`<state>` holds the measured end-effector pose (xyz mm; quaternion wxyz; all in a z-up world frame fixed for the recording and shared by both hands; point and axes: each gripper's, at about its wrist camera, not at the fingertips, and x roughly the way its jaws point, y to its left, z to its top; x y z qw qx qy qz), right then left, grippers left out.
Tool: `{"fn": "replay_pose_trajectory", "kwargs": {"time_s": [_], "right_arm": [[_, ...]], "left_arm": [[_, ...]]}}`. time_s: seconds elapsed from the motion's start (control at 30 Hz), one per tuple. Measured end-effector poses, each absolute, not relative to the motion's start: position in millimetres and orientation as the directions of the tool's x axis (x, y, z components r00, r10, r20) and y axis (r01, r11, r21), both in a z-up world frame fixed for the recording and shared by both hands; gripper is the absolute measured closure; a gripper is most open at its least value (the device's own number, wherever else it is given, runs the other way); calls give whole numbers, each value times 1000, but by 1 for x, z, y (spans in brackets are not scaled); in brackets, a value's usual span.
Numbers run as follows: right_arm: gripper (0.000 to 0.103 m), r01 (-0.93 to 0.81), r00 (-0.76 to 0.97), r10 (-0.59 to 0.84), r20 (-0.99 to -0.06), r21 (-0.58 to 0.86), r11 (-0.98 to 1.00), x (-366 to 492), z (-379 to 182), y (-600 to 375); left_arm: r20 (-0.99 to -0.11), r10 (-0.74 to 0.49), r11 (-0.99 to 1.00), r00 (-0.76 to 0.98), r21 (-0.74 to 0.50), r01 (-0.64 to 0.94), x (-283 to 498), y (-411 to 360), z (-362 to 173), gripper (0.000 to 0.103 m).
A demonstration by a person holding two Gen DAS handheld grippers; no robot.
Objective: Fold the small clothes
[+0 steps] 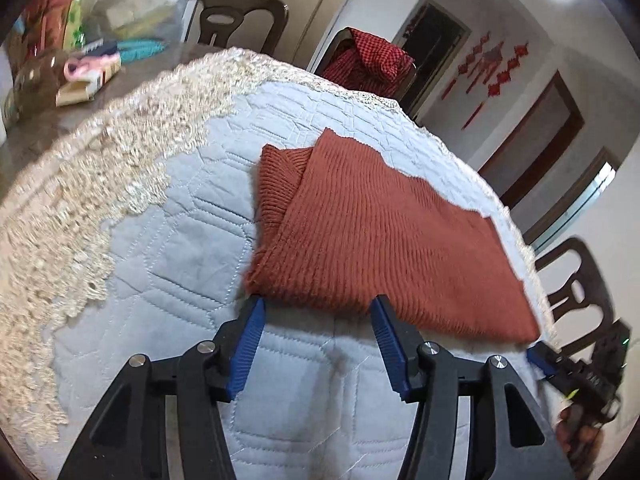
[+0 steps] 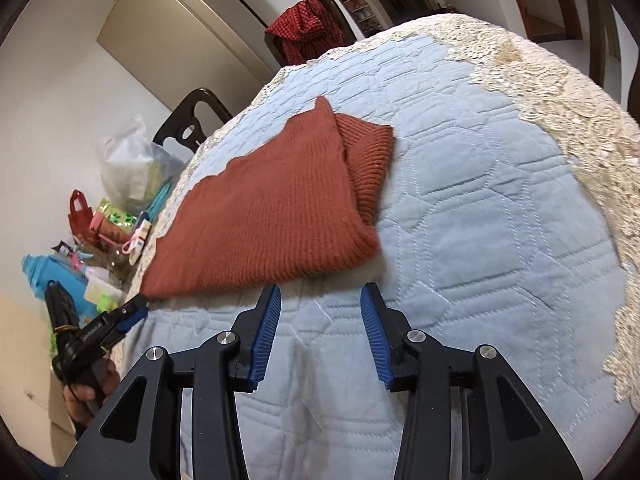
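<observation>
Folded sweater (image 1: 372, 236) (both grippers gaping)

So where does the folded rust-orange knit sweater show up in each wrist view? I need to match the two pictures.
Left wrist view: the folded rust-orange knit sweater lies centre to right, just beyond the open left gripper.
Right wrist view: the sweater lies centre to left, beyond the open right gripper.
Shared landmark: the red checked cloth draped over a dark chair at the table's far side.
</observation>
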<state>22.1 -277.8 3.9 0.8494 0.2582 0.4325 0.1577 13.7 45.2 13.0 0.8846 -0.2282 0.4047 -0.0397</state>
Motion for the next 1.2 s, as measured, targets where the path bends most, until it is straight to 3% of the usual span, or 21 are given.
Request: {"fn": "replay_pose_trajectory", "kwargs": {"time_s": [0.2, 0.4, 0.57, 0.6, 0.7, 0.83, 1.2], "right_arm": [[60, -15, 582, 534, -613, 649, 761, 35, -2, -282], [60, 42, 602, 547, -581, 708, 705, 44, -6, -292], [60, 92, 634, 529, -563, 735, 672, 48, -8, -300], [61, 95, 634, 526, -567, 732, 675, 49, -8, -301], [84, 116, 621, 499, -604, 701, 703, 53, -12, -300], [87, 113, 623, 509, -594, 712, 693, 52, -11, -301], [88, 70, 593, 562, -576, 733, 677, 9, 7, -308]], "left_arm": [[-669, -316, 836, 673, -532, -137, 22, 53, 9, 45], [-669, -287, 839, 685, -521, -157, 33, 50, 7, 47], [-677, -264, 837, 687, -515, -186, 40, 54, 2, 65], [-678, -260, 838, 687, -512, -188, 40, 55, 2, 69], [-681, -256, 847, 687, -500, -180, 42, 55, 1, 78], [-673, -270, 851, 688, -502, -157, 39, 55, 6, 84], [-653, -322, 852, 686, -516, -92, -14, 60, 22, 85]]}}
